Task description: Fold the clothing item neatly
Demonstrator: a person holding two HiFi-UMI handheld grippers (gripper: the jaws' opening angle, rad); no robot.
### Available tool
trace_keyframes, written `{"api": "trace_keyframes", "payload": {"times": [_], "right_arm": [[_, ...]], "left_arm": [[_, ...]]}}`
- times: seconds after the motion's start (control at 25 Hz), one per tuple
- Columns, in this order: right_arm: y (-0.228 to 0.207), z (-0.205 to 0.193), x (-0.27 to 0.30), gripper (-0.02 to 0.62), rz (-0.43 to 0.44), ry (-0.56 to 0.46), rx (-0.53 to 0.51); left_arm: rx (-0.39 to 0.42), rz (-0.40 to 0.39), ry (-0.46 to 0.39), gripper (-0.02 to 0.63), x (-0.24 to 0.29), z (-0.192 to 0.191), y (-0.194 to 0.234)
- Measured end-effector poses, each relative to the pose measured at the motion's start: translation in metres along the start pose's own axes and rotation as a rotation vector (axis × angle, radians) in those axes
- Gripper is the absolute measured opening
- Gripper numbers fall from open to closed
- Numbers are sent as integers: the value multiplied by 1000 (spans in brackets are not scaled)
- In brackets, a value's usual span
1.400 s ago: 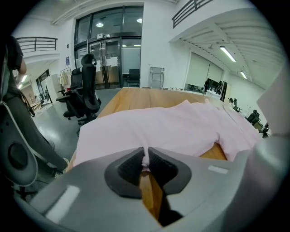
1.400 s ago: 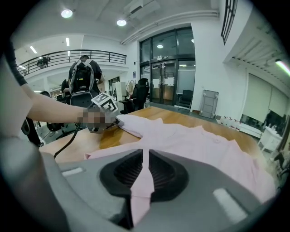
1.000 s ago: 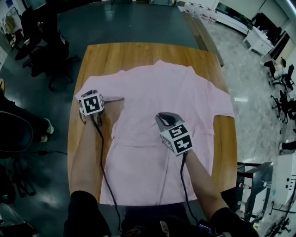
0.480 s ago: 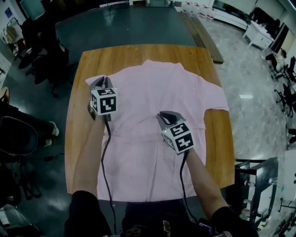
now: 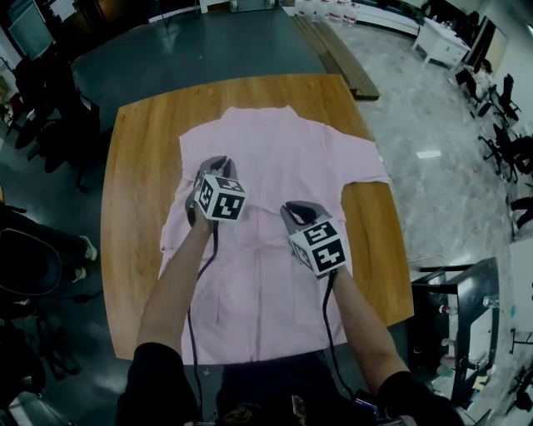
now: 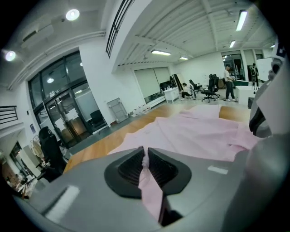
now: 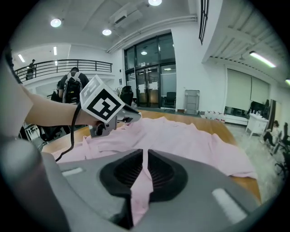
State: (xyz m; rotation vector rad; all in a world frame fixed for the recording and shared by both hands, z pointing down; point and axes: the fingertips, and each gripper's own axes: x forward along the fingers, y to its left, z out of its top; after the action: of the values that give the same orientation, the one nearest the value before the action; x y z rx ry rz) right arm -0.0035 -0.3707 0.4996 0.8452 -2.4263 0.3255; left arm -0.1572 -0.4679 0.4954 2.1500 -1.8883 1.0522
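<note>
Gripping pink fabric, both sides: right gripper (image 5: pixel 297 212) is clamped on a pinch near the middle of the shirt (image 5: pixel 291 150). Left gripper (image 5: pixel 214 164), just beside it, is clamped on a fold drawn in from the shirt's left side. Shirt lies on the wooden table (image 5: pixel 133 166), hem nearest, collar far, right sleeve spread out. Office chairs (image 5: pixel 58 133) sit beyond.

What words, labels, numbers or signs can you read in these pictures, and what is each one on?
None can be read.
Cubes on the left gripper and right gripper: black-and-white square patterns, not letters.
Pink shirt: no print visible.
White containers in the background: red marks too small to read.
</note>
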Motion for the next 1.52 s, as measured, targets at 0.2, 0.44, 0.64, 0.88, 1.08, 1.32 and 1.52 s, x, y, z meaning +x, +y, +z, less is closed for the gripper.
{"api": "trace_keyframes", "payload": {"times": [0.2,0.44,0.64,0.88,1.08,1.32,1.52], "right_arm": [[-18,-15,-6,34,-19,16,22],[-26,-22,-9,34,-21,32,26],[-26,-18,-4,34,-13,33,18],[-18,6,19,34,32,13,-39],[7,32,54,34,103,6,-112],[40,53,109,49,157,18,-175],[53,68,154,178,183,29,-237]], "left_arm": [[50,-130,49,43,21,-15,-60],[84,-269,77,104,25,-26,-110],[51,-344,26,186,12,-10,-125],[10,-291,-12,184,0,0,-84],[-13,-223,6,184,-5,-14,-28],[-35,-179,34,184,2,-39,30],[-84,-168,85,184,26,-67,70]]}}
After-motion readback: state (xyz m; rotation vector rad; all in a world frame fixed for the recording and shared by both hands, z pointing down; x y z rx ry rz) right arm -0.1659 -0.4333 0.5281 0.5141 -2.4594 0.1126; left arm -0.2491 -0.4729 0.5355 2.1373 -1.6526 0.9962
